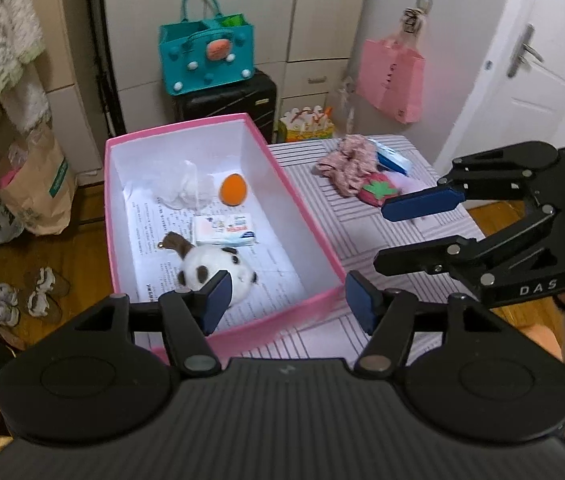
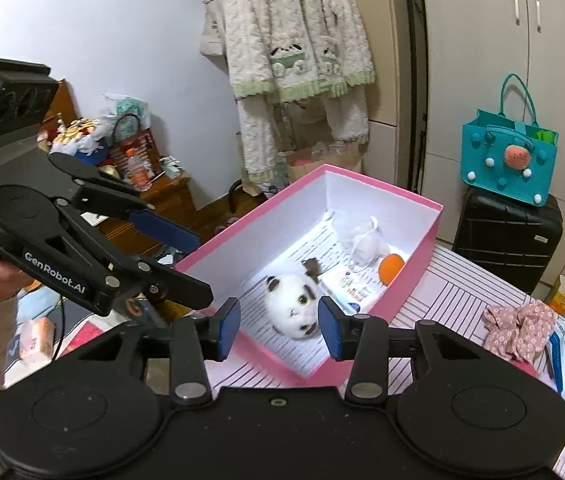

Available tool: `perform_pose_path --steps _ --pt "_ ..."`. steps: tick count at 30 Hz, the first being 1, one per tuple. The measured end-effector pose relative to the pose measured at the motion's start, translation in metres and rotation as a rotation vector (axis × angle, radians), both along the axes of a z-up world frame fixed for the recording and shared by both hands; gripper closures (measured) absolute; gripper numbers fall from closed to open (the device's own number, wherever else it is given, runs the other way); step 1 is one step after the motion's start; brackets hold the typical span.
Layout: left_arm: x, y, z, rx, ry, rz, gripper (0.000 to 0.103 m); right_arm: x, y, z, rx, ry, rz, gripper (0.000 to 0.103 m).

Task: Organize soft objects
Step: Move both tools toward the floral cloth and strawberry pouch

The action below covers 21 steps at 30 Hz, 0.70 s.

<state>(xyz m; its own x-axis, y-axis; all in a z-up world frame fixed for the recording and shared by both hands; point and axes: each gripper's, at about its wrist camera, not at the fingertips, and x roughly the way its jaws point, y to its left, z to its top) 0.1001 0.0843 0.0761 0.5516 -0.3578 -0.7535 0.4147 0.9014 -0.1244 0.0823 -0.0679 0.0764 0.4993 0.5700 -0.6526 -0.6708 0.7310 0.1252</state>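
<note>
My left gripper [image 1: 287,305] stands about half open with nothing between its 2 blue pads; it hangs above the near end of the pink box [image 1: 186,130]. My right gripper [image 2: 279,330] is open a little less wide, and it too has hold of nothing; it hangs over the same box from the other side. Through the gap of its jaws I see the white plush toy [image 2: 294,304] with dark patches, lying loose on the printed paper [image 1: 274,276] that lines the box floor, touching neither pad.

Just beyond the toy lies a small tissue pack [image 1: 226,231], then an orange egg-shaped sponge [image 1: 234,189] and a crumpled white pouch [image 1: 180,184] toward the far end. The box sits on a striped tablecloth [image 1: 382,236]. Well apart from the box on that cloth wait a pink floral fabric piece [image 1: 348,162], a red strawberry-shaped pouch [image 1: 378,193] and a blue-and-white packet [image 1: 393,159]. Behind the table a teal felt bag [image 1: 208,56] rests on a black suitcase [image 1: 234,100].
</note>
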Motion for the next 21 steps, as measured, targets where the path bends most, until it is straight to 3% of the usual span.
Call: perform_pose_path --steps 10,21 --pt "-0.031 -0.039 0.0 0.031 0.007 -0.116 0.037 -0.044 -0.037 0.004 -0.009 -0.01 -0.022 0.05" --pt "-0.029 -0.097 -0.011 0.056 0.041 -0.249 0.037 -0.065 -0.085 -0.016 -0.031 0.025 -0.094 0.047"
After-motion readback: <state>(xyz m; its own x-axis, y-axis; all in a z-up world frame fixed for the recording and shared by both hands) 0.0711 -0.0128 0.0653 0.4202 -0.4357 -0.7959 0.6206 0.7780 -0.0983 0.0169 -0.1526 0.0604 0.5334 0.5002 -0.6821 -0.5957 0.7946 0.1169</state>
